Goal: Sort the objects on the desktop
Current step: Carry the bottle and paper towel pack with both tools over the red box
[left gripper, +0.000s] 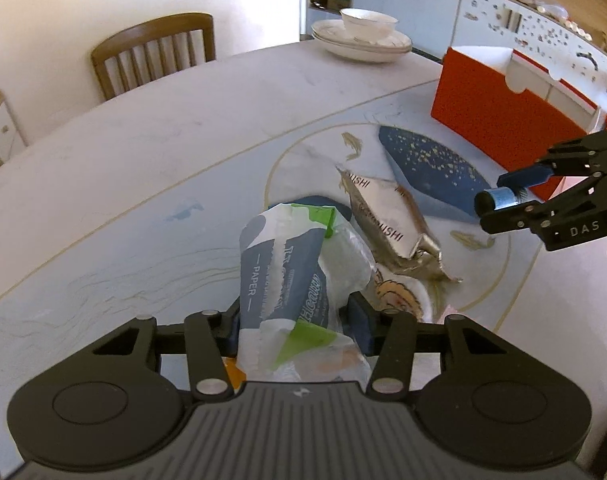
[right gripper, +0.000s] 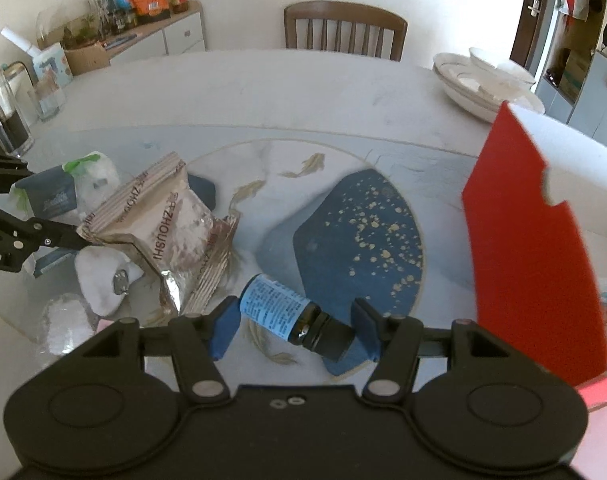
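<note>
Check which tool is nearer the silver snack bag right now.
Left. The left tool, shut on the tissue pack, sits right beside the silver snack bag. The right tool, gripping the small bottle, is farther off, toward the red box.

Your left gripper (left gripper: pixel 295 320) and right gripper (right gripper: pixel 293 326) share matte black linkages, silver rivets, blue pads, white lettering.

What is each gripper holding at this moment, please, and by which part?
The left gripper clamps a crumpled tissue packet at its near end. The right gripper holds a small blue-labelled bottle end to end, base and cap.
</note>
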A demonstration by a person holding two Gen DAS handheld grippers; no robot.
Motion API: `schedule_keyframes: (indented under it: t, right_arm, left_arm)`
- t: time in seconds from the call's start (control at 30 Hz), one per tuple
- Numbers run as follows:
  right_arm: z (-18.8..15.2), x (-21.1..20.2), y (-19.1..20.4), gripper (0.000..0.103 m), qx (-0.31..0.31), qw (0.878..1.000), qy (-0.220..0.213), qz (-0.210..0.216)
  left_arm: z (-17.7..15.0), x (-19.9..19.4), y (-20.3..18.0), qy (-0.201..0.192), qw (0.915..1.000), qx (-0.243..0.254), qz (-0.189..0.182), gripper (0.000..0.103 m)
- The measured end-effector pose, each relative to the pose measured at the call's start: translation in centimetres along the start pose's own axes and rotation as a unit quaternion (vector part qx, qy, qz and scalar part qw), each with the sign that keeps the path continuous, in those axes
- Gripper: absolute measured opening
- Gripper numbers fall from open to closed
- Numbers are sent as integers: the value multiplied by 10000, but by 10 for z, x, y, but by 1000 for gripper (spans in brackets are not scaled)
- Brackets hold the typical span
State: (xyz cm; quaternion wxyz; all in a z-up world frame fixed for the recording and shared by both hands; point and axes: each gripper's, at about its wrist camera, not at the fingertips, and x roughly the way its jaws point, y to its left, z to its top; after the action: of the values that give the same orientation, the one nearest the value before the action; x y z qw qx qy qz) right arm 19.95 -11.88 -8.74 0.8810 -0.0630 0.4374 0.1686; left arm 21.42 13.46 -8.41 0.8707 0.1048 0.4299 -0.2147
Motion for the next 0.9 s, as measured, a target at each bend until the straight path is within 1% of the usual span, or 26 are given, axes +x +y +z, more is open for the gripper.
schedule_keyframes:
  t: [0.23, 0.4, 0.67, 0.9]
  right_arm:
    - [3, -33, -12, 60, 56, 9996, -244, 119]
    - [8, -57, -20, 60, 12, 9990, -419, 179]
    - [12, -90, -47, 60, 38, 9979, -616, 208]
    - [13, -108, -84, 60, 102, 9972, -732, 130]
  left_arm:
    - [9, -28, -15, -91, 9996, -204, 151, 49]
    - [24, -41, -35, -158, 9995, -203, 178, 49]
    - [56, -48, -76, -286, 9995, -93, 13, 49]
    - [85, -41, -118, -409, 9989, 44, -204, 49]
